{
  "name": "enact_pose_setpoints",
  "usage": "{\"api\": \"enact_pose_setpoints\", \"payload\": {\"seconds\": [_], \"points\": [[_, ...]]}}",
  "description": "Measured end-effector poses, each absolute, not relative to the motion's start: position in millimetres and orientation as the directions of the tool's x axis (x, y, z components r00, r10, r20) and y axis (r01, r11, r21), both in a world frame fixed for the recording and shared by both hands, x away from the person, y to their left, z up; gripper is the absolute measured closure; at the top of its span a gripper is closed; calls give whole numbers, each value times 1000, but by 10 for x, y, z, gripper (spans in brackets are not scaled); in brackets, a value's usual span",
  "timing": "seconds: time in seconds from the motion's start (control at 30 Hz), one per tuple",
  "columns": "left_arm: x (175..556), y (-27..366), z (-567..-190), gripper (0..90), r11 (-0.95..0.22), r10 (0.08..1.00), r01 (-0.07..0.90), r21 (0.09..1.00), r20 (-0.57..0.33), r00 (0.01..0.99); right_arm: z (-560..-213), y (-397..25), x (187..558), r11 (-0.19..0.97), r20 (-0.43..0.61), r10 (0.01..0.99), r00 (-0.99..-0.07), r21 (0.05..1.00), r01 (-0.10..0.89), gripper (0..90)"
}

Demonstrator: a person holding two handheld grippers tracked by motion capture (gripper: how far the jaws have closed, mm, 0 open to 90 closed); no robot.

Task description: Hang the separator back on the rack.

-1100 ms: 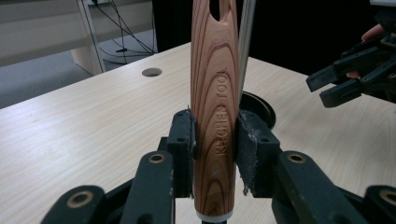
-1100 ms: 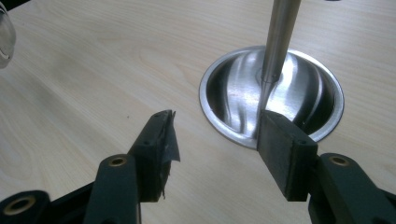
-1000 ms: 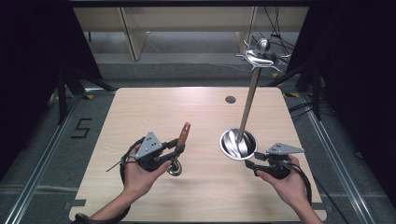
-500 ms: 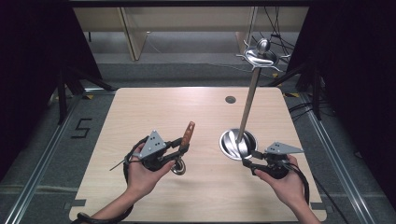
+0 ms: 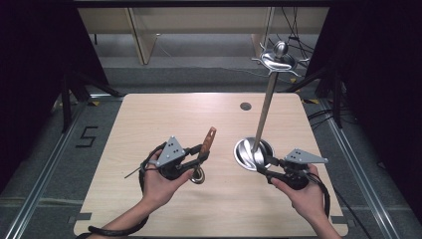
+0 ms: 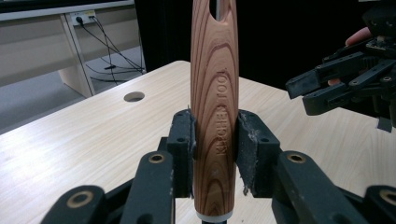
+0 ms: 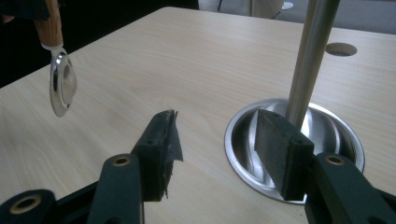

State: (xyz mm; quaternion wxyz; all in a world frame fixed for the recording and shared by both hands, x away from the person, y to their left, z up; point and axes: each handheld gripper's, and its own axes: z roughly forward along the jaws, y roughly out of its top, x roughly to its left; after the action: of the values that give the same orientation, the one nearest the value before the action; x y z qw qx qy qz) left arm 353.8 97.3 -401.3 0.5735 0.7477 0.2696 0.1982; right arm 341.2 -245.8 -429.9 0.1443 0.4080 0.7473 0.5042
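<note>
My left gripper (image 5: 200, 153) (image 6: 215, 140) is shut on the wooden handle of a kitchen tool (image 5: 207, 141) (image 6: 214, 88), lifted above the table's middle. The handle tilts up and away, and the tool's round metal head (image 5: 198, 175) (image 7: 62, 83) hangs below the jaws. A tall metal stand has a round dished base (image 5: 248, 155) (image 7: 327, 128), a slim pole (image 5: 264, 112) (image 7: 308, 51) and hooks at its top (image 5: 276, 60). My right gripper (image 5: 265, 166) (image 7: 219, 140) stands open at the base's near edge, one jaw over the base beside the pole, the other over the table.
The light wooden table (image 5: 164, 119) has a small round hole (image 5: 245, 106) (image 6: 134, 96) (image 7: 341, 48) near its far edge. Pale furniture legs (image 5: 142, 35) and cables stand on the floor behind. Dark surroundings flank both sides.
My left gripper has carried the kitchen tool to the right, closer to the stand. The right gripper has edged slightly left at the stand's base.
</note>
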Motion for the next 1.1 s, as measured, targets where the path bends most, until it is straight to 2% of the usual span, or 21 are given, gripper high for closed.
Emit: {"api": "enact_pose_setpoints", "payload": {"seconds": [0.07, 0.13, 0.3, 0.43, 0.47, 0.7, 0.77, 0.8, 0.87, 0.93, 1.1], "points": [[3543, 935, -3996, 678, -199, 630, 174, 964, -10, 777, -4266, -2476, 3416, 187, 153, 756, -637, 881, 434, 499], [3554, 892, -3986, 677, -193, 628, 168, 967, -10, 778, -4230, -2449, 3388, 150, 192, 755, -627, 880, 451, 504], [3567, 792, -3972, 677, -203, 622, 163, 966, -1, 783, -4163, -2440, 3397, 134, 176, 739, -650, 908, 398, 531], [3573, 730, -3959, 677, -201, 616, 156, 967, 1, 788, -4069, -2407, 3347, 74, 245, 729, -639, 900, 430, 565], [3575, 718, -3956, 677, -197, 618, 156, 968, 0, 786, -4050, -2420, 3374, 91, 202, 732, -651, 917, 387, 570], [3588, 651, -3940, 677, -195, 623, 145, 970, 8, 782, -3875, -2329, 3366, -7, 270, 709, -651, 926, 378, 626], [3592, 623, -3934, 677, -191, 625, 146, 971, 6, 780, -3850, -2320, 3384, -8, 256, 703, -663, 936, 353, 634], [3595, 610, -3928, 677, -193, 623, 142, 971, 9, 782, -3818, -2286, 3373, -40, 293, 696, -656, 928, 372, 641], [3595, 582, -3917, 677, -190, 624, 139, 972, 10, 782, -3772, -2242, 3405, -39, 269, 687, -675, 941, 335, 646], [3591, 558, -3902, 677, -192, 623, 137, 972, 13, 782, -3721, -2171, 3393, -51, 300, 672, -677, 931, 362, 650], [3583, 481, -3882, 677, -193, 623, 128, 973, 21, 782, -3665, -2011, 3439, -33, 270, 651, -710, 944, 329, 657]]}}
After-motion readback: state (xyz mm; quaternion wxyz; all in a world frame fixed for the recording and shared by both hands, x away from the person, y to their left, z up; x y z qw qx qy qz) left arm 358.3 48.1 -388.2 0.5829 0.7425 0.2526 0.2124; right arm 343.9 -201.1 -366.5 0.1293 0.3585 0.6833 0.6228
